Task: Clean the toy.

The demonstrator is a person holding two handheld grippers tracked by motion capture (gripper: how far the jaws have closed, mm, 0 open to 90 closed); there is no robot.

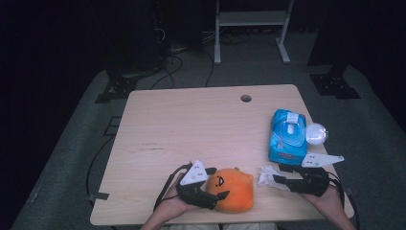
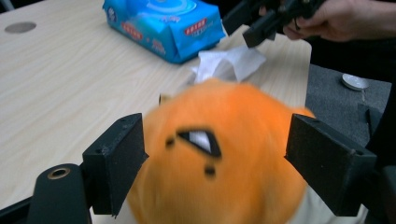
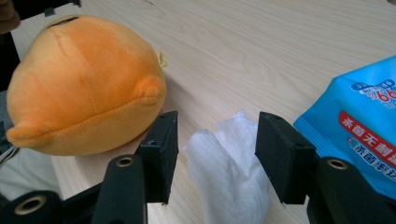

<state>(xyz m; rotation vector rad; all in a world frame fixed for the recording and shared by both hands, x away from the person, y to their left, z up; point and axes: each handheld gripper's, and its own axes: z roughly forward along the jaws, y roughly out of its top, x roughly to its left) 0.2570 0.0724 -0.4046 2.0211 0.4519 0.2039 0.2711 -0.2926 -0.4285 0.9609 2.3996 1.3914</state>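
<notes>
1. A dark room with cable-strewn grey floor surrounds a pale wooden table [image 1: 191,124], which has a round cable hole near its far edge.
2. An orange plush toy [image 1: 231,189] with a stitched face sits at the near edge of the table, between the person's two hands.
3. A blue pack of wet wipes [image 1: 286,136] lies toward the right side of the table, with a small clear ball [image 1: 316,134] just beside it.
4. A crumpled white wipe [image 1: 265,176] rests between the plush and the pack.
5. The left gripper [image 2: 212,172] straddles the plush: its jaws stand wide on either side of it, with the left pad close against the fur and a sliver of gap at the right pad, so it appears to grip nothing.
6. The right gripper [image 3: 217,156] frames the wipe with its jaws well apart, and neither pad presses on the tissue.
7. Judged from this, the step in hand is taking up the wipe to clean the plush. It should go best if the right jaws close low on the thickest fold, while the left steadies the toy squarely so it cannot roll off the near edge.
</notes>
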